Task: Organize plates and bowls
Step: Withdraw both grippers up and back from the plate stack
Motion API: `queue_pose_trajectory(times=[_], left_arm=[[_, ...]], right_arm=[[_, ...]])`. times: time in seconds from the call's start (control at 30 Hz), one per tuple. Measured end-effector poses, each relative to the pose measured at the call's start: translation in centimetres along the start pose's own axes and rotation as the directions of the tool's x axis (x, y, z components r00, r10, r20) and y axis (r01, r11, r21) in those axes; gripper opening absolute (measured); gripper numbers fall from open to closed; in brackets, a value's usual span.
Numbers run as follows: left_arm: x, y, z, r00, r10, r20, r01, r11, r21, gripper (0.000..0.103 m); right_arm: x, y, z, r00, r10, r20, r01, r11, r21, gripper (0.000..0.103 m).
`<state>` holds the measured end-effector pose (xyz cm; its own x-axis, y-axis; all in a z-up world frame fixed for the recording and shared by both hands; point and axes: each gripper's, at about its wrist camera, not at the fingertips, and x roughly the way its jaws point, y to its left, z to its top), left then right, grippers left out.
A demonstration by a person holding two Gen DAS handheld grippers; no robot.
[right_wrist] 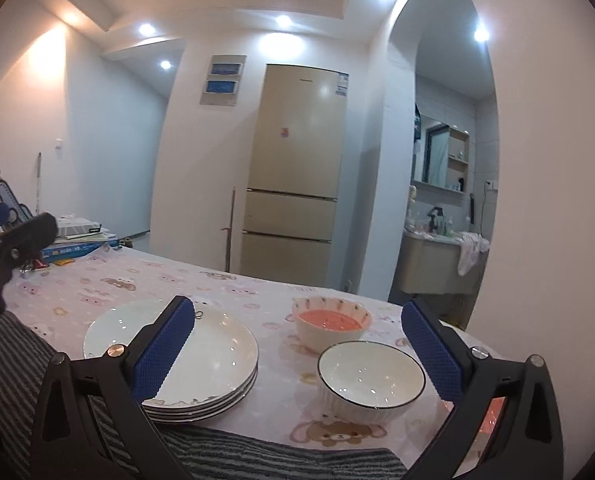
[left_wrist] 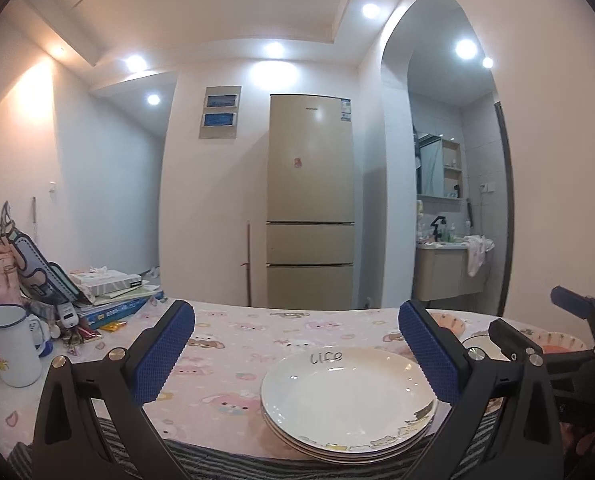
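1. Several plates (right_wrist: 201, 360) already sit in one neat stack on the pink cartoon-print tablecloth (right_wrist: 97, 292), near the table's front edge; in the left wrist view the same stack lies at about 5 o'clock, its top plate marked with handwriting at the far rim; I judge the plate half of the task done.
2. Two bowls are still apart: a white bowl with a dark rim (right_wrist: 371, 376) at about 5 o'clock in the right wrist view, and a carrot-patterned bowl with an orange inside (right_wrist: 331, 320) just behind it toward 1 o'clock; they are near each other but not nested; stacking them looks like what is left.
3. The right gripper (right_wrist: 299, 344) hangs above the table with its blue-padded fingers spread wide, holding nothing; the dark-rimmed bowl lies below and between them, nearer the right finger, untouched.
4. The left gripper (left_wrist: 295, 350) is likewise spread wide and empty, hovering over the plate stack; its right pad overlaps the stack's rim in the picture, but contact cannot be told.
5. Clutter at the table's far left, about 9 o'clock in the left wrist view (an enamel mug (left_wrist: 11, 344), books (left_wrist: 113, 292)), seems outside the task.
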<state>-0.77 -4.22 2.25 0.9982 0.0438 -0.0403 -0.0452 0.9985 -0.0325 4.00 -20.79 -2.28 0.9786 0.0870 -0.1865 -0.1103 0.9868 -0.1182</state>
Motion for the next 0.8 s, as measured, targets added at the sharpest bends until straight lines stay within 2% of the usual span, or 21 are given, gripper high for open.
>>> queue_pose_trajectory(times=[0.13,0.27,0.3,0.57,0.8], left_arm=[[-0.4,-0.2,-0.3,1.0,-0.004,0.017,0.003,1.0,0.013,0.103],[-0.8,-0.7,-0.6,0.996,0.084,0.027,-0.084,0.996,0.02,0.103],[-0.9,-0.6,-0.6,0.996,0.086,0.03,-0.086,0.996,0.016,0.103],[-1.1,-0.6,-0.7,0.999,0.035,0.04,-0.036,0.999,0.024,0.103],[-1.5,-0.4,-0.8,0.998,0.019,0.054,-0.02,1.0,0.02,0.103]], right_arm=[[-0.3,-1.0,0.0,0.999,0.038,0.02,-0.039,0.998,0.041,0.103],[-0.5,-1.1,-0.1,0.999,0.032,0.019,-0.033,0.998,0.048,0.103],[-0.6,-1.1,-0.1,0.999,0.041,0.02,-0.042,0.998,0.049,0.103],[-0.8,-2.0,-0.4,0.998,0.065,0.02,-0.067,0.994,0.089,0.103],[-2.1,-1.8,-0.5,0.997,0.018,0.071,-0.024,0.997,0.08,0.103]])
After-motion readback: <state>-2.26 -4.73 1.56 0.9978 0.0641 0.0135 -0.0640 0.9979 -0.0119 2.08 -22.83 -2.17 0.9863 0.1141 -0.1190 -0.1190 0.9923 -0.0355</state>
